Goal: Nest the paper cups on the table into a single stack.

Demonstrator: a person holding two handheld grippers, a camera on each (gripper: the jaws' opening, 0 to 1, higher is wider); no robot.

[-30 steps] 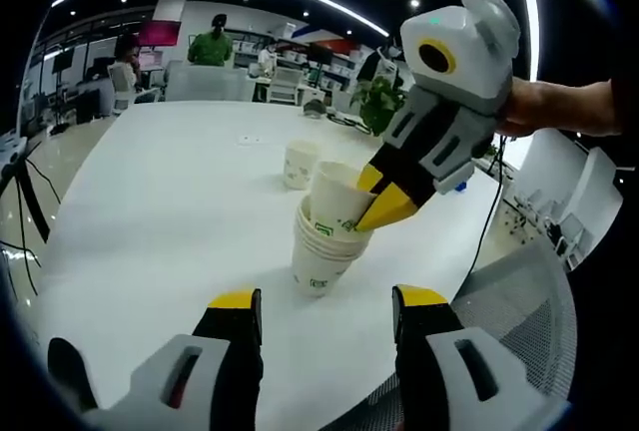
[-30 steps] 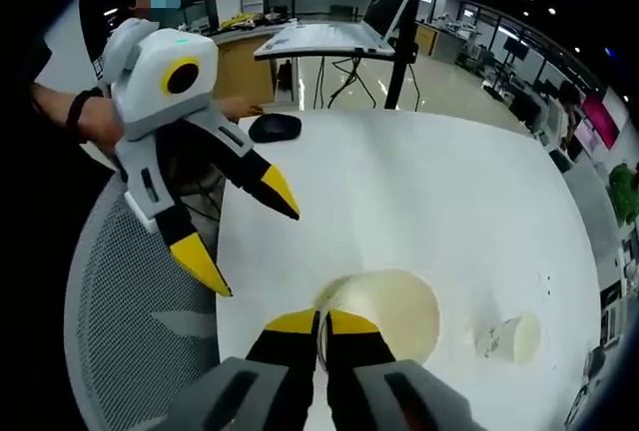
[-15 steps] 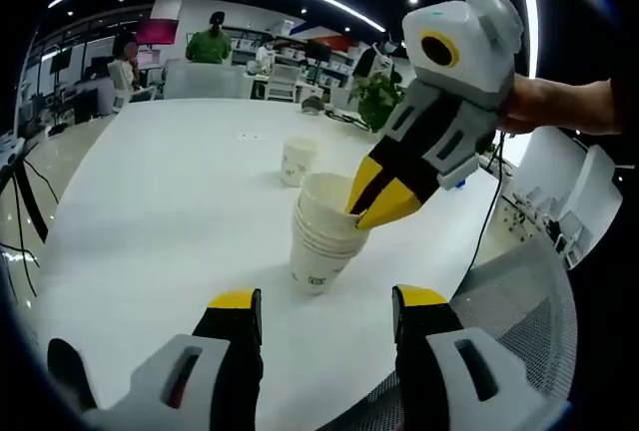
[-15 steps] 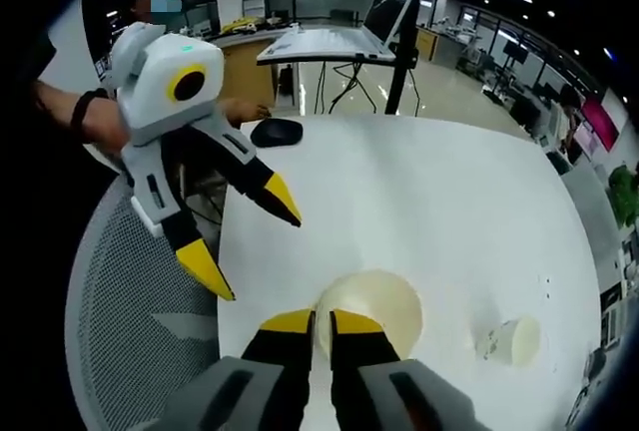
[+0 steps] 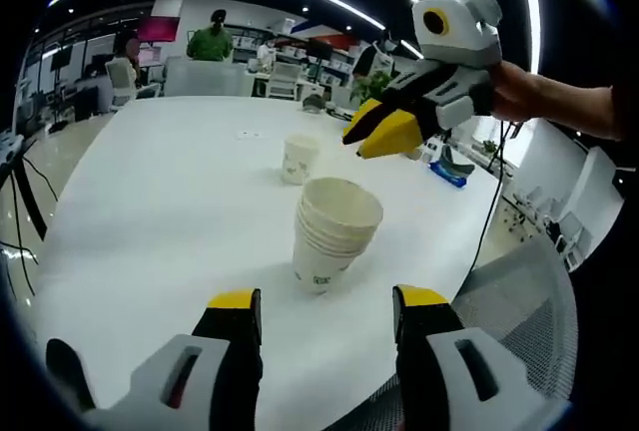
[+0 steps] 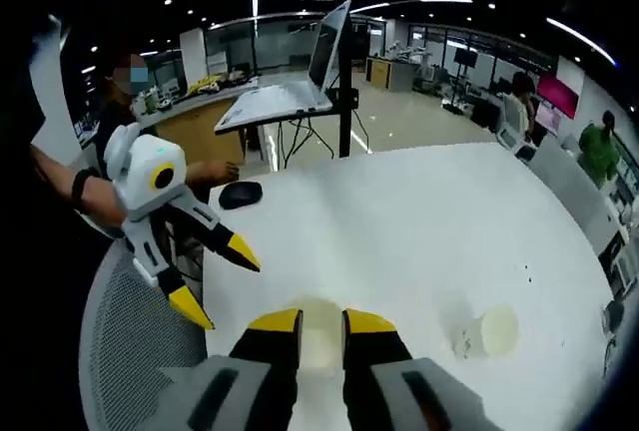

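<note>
A stack of several nested white paper cups [image 5: 334, 231] stands upright on the white table [image 5: 150, 182], just beyond my left gripper [image 5: 327, 301], which is open and holds nothing. A single cup [image 5: 300, 159] stands farther back. My right gripper [image 5: 384, 132] hovers above and behind the stack, clear of it. In the right gripper view the stack's rim [image 6: 321, 323] shows from above between the slightly parted jaws of my right gripper [image 6: 321, 323], well below them. The single cup [image 6: 489, 331] is to the right, and my left gripper [image 6: 218, 279] stands open at the left.
A grey mesh chair [image 5: 519, 331] sits at the table's near edge. A black mouse [image 6: 240, 194] lies on the table [image 6: 419, 231], with a laptop on a stand [image 6: 300, 82] beyond it. A blue object [image 5: 449, 172] lies near the right edge. People stand far off.
My right gripper has let go of the top cup's rim, opened a little, and risen up and away. The top cup now sits nested on the stack. My left gripper has stayed put.
</note>
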